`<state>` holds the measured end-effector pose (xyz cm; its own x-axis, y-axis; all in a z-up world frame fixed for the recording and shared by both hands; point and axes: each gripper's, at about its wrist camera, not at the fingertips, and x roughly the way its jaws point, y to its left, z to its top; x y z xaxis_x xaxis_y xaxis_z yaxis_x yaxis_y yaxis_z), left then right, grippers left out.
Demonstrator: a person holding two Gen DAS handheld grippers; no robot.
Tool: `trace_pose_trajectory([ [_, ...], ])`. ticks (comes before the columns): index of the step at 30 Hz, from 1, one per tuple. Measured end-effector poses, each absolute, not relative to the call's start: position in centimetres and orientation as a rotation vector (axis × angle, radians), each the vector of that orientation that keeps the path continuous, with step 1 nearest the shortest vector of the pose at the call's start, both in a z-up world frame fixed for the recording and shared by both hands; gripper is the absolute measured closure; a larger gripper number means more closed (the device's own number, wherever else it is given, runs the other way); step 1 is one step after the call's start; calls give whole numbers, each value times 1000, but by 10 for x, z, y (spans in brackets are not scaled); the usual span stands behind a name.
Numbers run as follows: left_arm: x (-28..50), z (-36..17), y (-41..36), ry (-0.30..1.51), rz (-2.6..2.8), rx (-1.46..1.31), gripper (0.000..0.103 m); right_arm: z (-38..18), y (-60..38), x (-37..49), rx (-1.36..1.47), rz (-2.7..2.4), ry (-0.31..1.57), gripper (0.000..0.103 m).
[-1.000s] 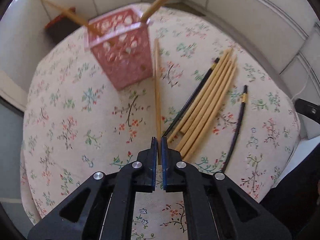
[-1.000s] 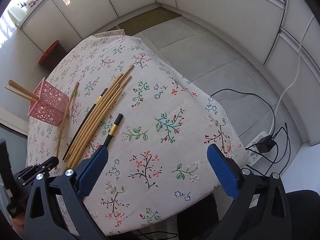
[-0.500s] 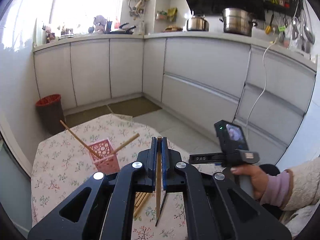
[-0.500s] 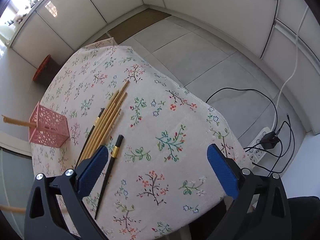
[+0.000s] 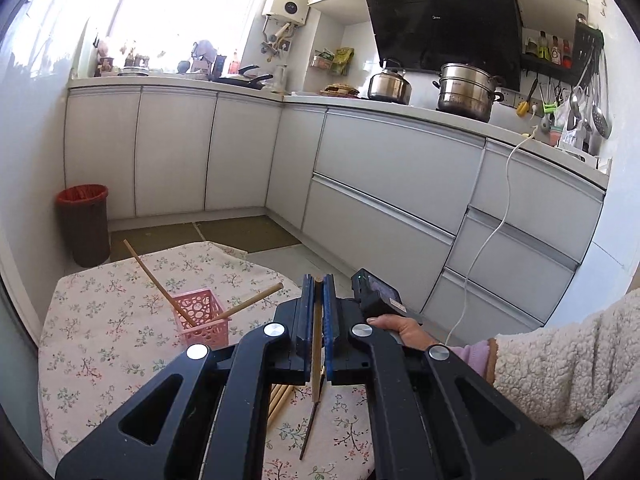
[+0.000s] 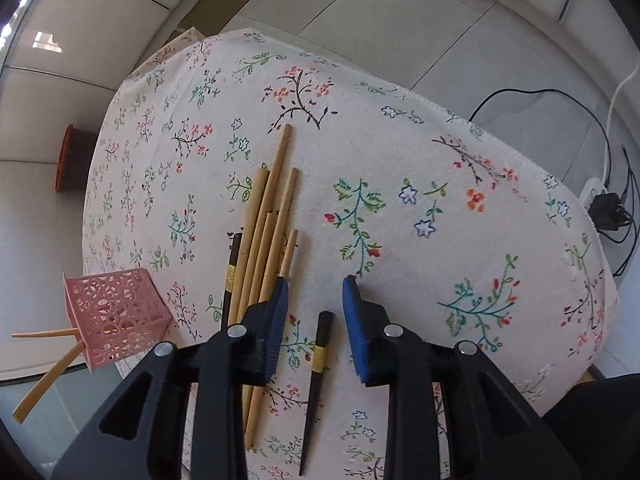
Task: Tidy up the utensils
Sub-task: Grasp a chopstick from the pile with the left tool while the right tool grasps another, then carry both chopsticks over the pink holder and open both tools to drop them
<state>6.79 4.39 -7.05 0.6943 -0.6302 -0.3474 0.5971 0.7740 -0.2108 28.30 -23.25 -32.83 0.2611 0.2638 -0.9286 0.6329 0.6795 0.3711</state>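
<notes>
Chopstick [image 5: 317, 344], wooden, clamped upright in my left gripper [image 5: 318, 300], above the table [image 5: 100, 340]. Right gripper [image 6: 314, 300] jaws apart, straddling black chopstick [image 6: 316, 376] on tablecloth; pink basket [image 6: 116, 316] to its left.

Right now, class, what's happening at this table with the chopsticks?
A person is sorting chopsticks with a handheld tool in each hand. The left tool is shut on one wooden chopstick, lifted above the table. The pink basket already has two wooden chopsticks sticking out. The right tool is open, hovering over a black chopstick on the floral cloth, beside a bundle of wooden chopsticks.
</notes>
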Motion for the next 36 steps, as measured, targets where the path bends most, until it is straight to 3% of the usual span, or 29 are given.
trace_pose_trajectory([
  [3, 70, -72, 53, 414, -690, -102, 100, -327, -227, 290, 831, -301, 1307, 76],
  [7, 73, -75, 61, 425, -673, -120, 99, -334, -222, 301, 830, -332, 1307, 93],
  [10, 72, -74, 67, 420, -659, -132, 99, -334, -222, 301, 838, -351, 1265, 97],
  [17, 69, -67, 73, 414, -632, -159, 99, -319, -236, 277, 922, -325, 1152, 98],
  [36, 62, -40, 64, 393, -511, -195, 99, -147, -233, 164, 696, -92, 745, 98],
])
